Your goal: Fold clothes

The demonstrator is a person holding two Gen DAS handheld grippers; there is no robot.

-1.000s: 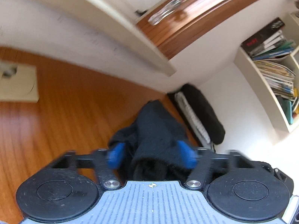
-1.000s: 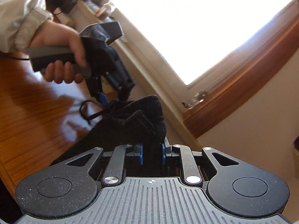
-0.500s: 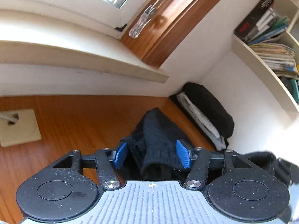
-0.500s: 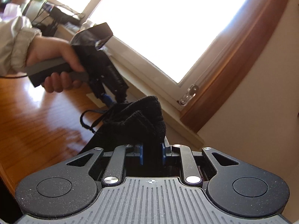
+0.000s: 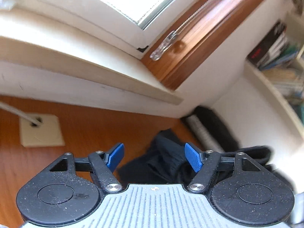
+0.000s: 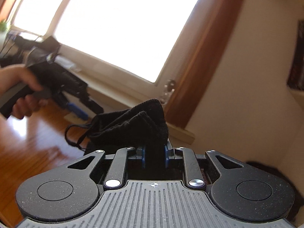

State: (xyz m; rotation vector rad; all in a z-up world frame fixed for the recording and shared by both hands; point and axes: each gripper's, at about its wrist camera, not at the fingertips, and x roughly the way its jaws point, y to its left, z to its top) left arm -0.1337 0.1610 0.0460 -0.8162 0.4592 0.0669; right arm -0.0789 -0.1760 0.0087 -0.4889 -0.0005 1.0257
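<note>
Your right gripper (image 6: 153, 156) pinches black knit garment (image 6: 133, 125), fabric bunched ahead of fingers. Your left gripper (image 5: 154, 157) spread wide, empty; garment beyond fingertips.

Left gripper (image 5: 154, 156) jaws wider, off garment (image 5: 163, 161).

Right claw (image 6: 153, 156) clamped on black knit garment (image 6: 133, 125); blurred hand (image 6: 17, 91), perhaps gripping a handle.

I count two grippers: my left gripper (image 5: 154, 156) and my right gripper (image 6: 153, 155). One black knit garment (image 6: 133, 125) is in view, one hand (image 6: 17, 93), and one bench (image 5: 91, 125). There is one window (image 6: 114, 28) and one folded dark pile (image 5: 212, 129) in the corner.
</note>
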